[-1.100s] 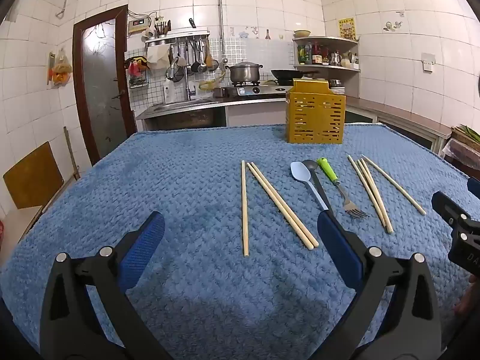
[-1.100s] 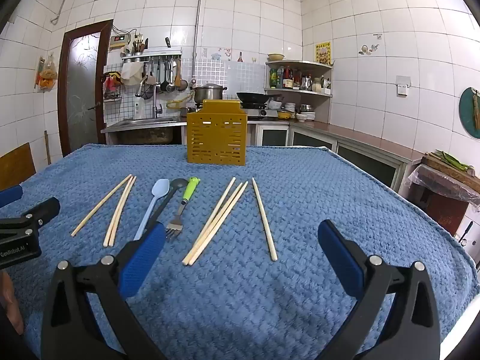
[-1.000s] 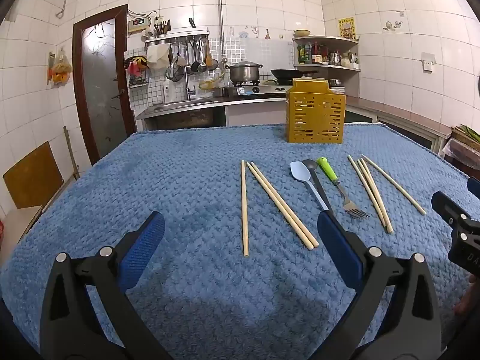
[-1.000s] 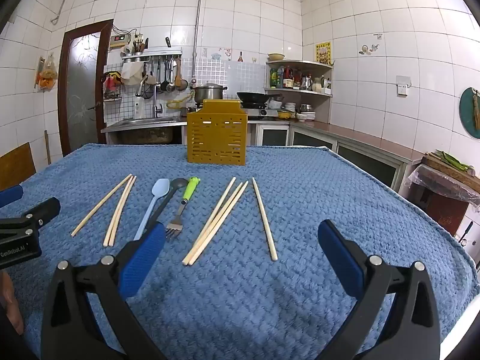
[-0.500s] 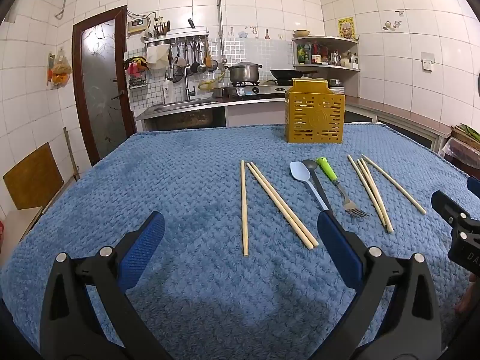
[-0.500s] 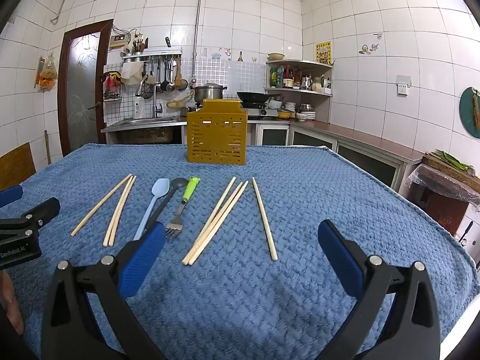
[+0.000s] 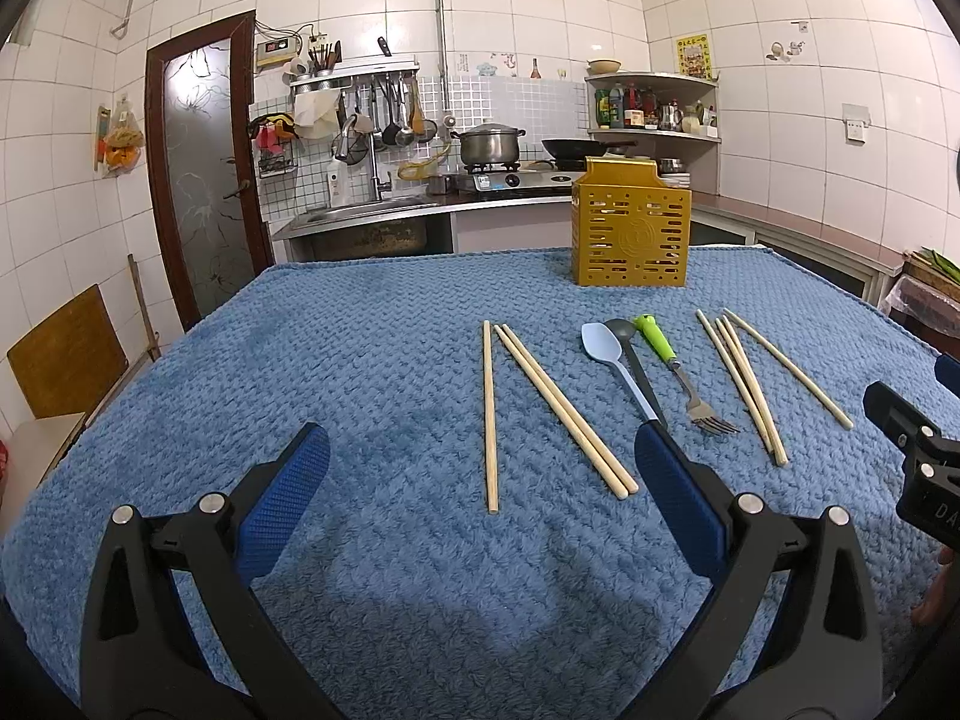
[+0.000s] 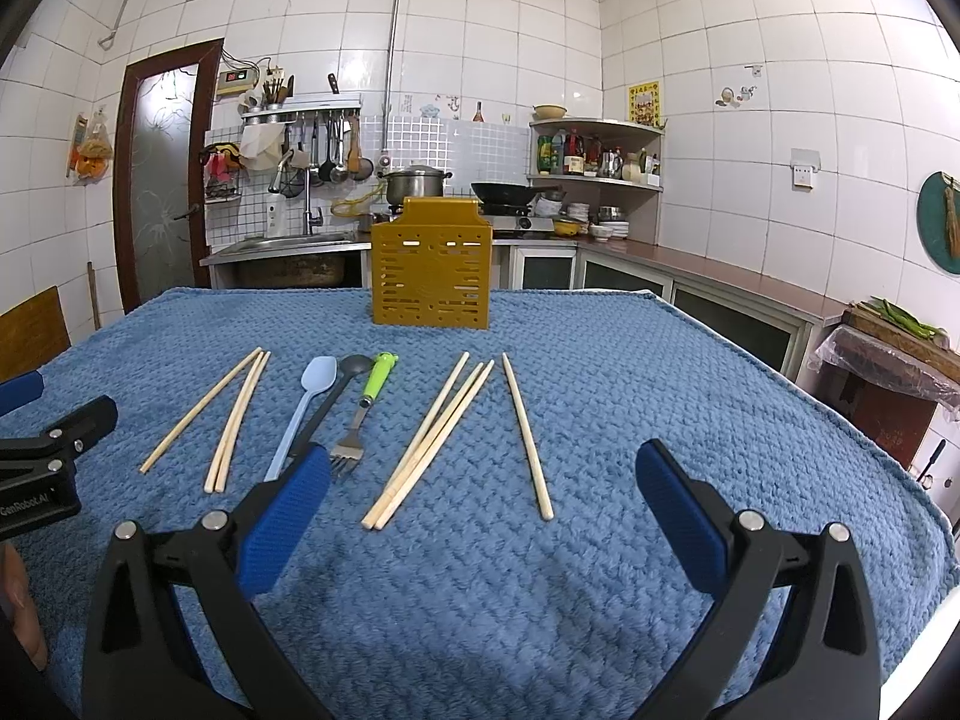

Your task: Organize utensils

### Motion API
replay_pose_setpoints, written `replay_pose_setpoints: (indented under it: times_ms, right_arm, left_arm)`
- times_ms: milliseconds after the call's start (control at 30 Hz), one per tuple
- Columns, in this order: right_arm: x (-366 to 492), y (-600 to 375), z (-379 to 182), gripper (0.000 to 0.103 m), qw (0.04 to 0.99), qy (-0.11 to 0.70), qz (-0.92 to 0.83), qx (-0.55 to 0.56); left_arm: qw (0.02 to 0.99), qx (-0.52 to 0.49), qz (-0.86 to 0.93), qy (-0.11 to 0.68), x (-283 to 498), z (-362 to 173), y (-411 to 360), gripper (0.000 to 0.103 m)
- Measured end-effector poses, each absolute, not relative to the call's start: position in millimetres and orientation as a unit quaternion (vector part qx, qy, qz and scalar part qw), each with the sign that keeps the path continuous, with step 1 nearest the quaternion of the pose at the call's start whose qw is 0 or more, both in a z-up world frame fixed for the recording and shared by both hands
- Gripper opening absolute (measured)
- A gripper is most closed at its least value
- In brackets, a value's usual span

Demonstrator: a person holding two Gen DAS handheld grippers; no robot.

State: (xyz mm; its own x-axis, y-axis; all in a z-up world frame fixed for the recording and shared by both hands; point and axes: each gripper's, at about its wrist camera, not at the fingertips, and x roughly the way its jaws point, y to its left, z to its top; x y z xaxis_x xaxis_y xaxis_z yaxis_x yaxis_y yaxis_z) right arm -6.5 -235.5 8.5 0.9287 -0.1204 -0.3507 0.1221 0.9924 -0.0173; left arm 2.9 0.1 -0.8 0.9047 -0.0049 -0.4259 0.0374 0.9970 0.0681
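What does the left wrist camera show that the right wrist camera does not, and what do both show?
Only the left wrist view shows its own left gripper, open and empty. Only the right wrist view shows the round green board on the right wall and its own right gripper, open and empty. Both show the yellow utensil holder, the chopsticks, the light blue spoon, the green-handled fork and the blue cloth.

Both wrist views look low across the blue cloth [image 7: 360, 360] toward the yellow holder [image 8: 431, 264] (shared, left-right offset)
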Motion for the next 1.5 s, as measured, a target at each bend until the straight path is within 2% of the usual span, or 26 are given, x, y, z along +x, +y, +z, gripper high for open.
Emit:
replay_pose_setpoints:
  times_ms: [1500]
  right_arm:
    - [-5.9,-234.0,5.9,0.099,0.981,0.182,-0.062,0.003]
  left_arm:
    - [0.975,0.037,-0.011,0.218,3.2,-0.9,-0.2,0.098]
